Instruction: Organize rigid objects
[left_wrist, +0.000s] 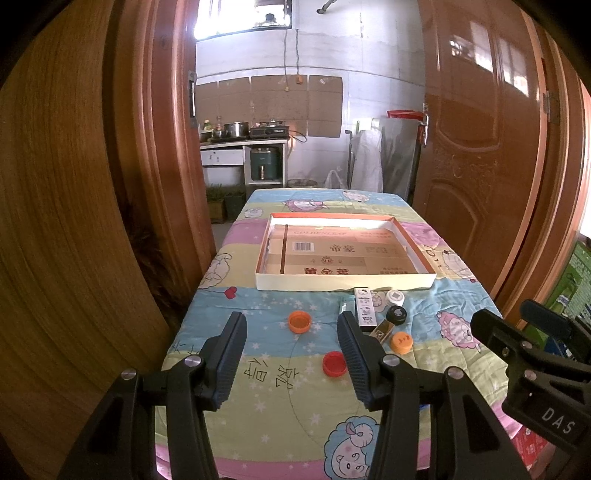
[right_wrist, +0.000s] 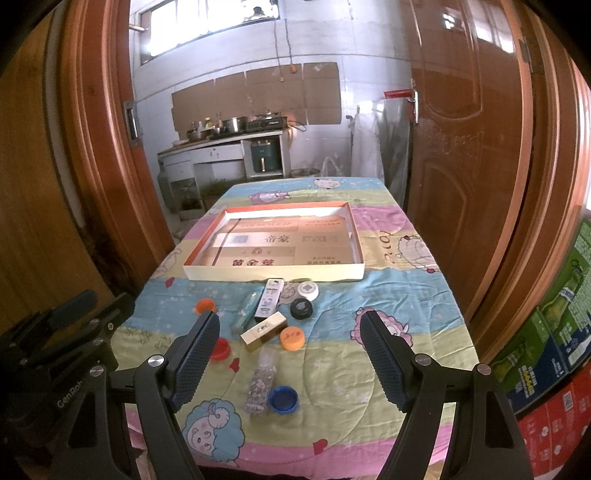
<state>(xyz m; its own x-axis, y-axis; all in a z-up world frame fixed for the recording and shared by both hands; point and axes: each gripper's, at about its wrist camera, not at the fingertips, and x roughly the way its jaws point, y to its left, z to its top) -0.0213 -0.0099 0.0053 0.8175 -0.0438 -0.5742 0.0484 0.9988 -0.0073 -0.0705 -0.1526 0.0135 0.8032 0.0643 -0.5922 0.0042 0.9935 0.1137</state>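
Both sets of jaws stood wide apart and empty: your left gripper (left_wrist: 291, 354) hung over the near left of the table, your right gripper (right_wrist: 290, 356) over the near middle. The shallow tray (right_wrist: 275, 272) lay far of everything and held no loose pieces. The pieces sat in a cluster on the quilted cloth (right_wrist: 388, 295) between you and its near wall.

The gold rectangular box (right_wrist: 263, 330) lay just far of your right jaws and a little left of their centre, its long axis slanting from near-left to far-right. That slant would probably have needed a wrist turn to close across the short sides.

Your left jaws were nearer the red cap (left_wrist: 334, 363), which sat just inside the right finger, and the orange cap (left_wrist: 299, 321), which sat farther on between the fingers.
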